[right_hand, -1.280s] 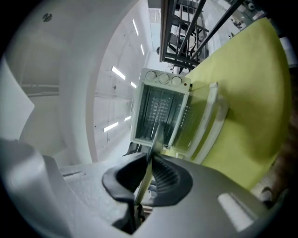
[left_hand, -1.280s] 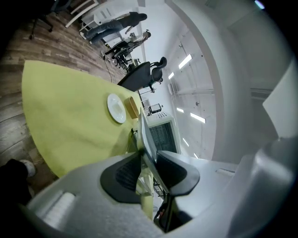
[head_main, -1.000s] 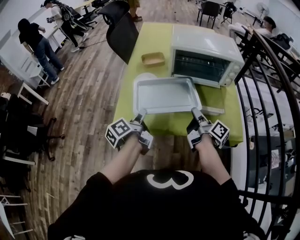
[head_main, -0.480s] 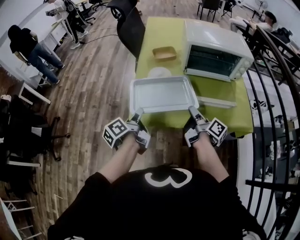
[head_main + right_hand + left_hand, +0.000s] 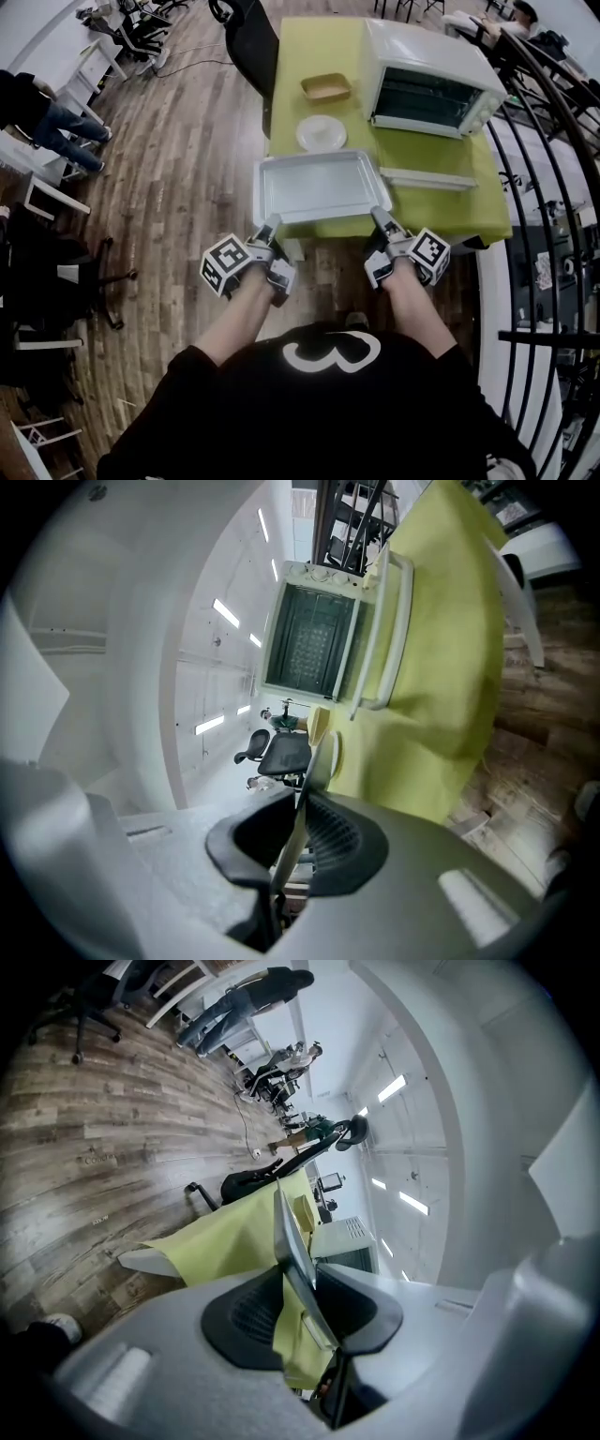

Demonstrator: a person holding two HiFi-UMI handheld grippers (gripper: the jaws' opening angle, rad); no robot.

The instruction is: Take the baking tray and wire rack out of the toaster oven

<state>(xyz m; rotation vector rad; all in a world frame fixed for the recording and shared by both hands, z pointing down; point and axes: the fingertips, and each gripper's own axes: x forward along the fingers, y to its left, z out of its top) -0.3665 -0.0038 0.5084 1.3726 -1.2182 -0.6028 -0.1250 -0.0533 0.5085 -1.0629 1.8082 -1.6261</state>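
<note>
The silver baking tray [image 5: 322, 186] hangs level over the near edge of the green table [image 5: 309, 56], out of the toaster oven [image 5: 427, 80]. My left gripper [image 5: 270, 225] is shut on the tray's near-left rim, my right gripper [image 5: 378, 217] on its near-right rim. In the left gripper view the rim [image 5: 291, 1241] runs edge-on between the pads of that gripper [image 5: 302, 1302]. The right gripper view shows the rim [image 5: 314, 761] pinched in that gripper [image 5: 298, 841] too. The oven [image 5: 314, 639] stands with its door [image 5: 427, 178] folded down; a grid-like rack shows inside.
A white plate [image 5: 321, 132] and a small tan dish [image 5: 326, 88] sit on the table left of the oven. A black chair [image 5: 251, 37] stands at the table's far left. A black railing [image 5: 534, 141] runs along the right. Wooden floor lies to the left.
Both grippers have drawn the tray back from the oven towards me; it now overhangs the table's near edge. The white plate, earlier hidden behind the tray, is in full view.
</note>
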